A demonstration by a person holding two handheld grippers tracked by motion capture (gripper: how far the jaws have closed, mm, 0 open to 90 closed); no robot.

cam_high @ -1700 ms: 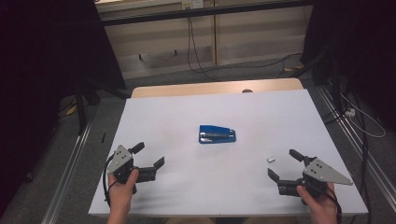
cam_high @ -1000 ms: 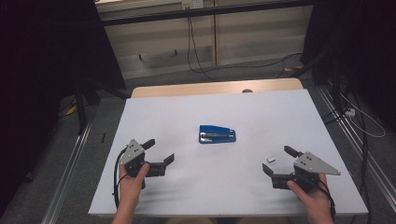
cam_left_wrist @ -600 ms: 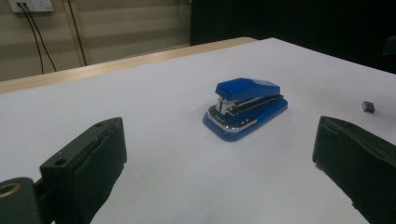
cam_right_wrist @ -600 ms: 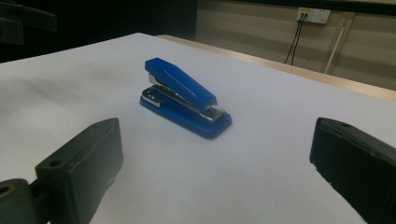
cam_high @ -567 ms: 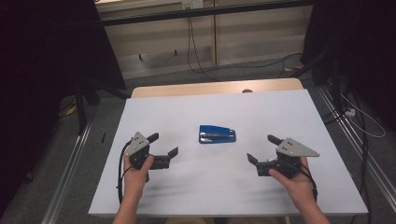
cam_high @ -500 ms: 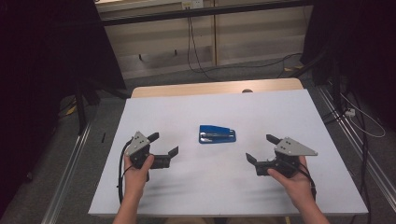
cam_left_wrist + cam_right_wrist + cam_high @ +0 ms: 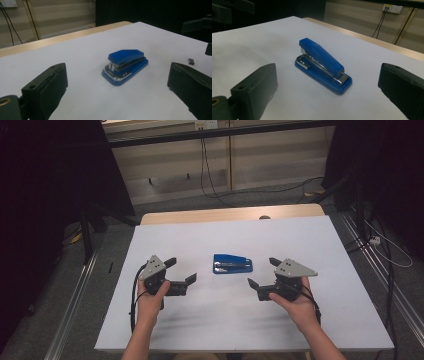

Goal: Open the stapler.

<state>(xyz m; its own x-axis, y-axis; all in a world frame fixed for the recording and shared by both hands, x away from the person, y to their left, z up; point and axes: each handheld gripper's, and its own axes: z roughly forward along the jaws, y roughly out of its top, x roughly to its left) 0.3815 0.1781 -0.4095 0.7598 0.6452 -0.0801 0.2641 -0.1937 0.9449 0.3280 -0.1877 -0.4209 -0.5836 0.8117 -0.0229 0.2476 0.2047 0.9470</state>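
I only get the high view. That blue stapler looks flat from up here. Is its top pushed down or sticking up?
Observer: In the right gripper view the stapler has a sloping top, raised at the far end.
Operator: Anything small near it that I'd miss?
Observer: In the left gripper view a small grey block lies on the white table, apart from the stapler.

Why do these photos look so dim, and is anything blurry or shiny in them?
High view: the room around the white table is nearly black, so only the tabletop looks lit, and evenly. Left gripper view: the blue stapler is fairly sharp, with small glints on its metal front; the near black jaws are soft. Right gripper view: a soft shadow lies beside the stapler, and the background is hazy.
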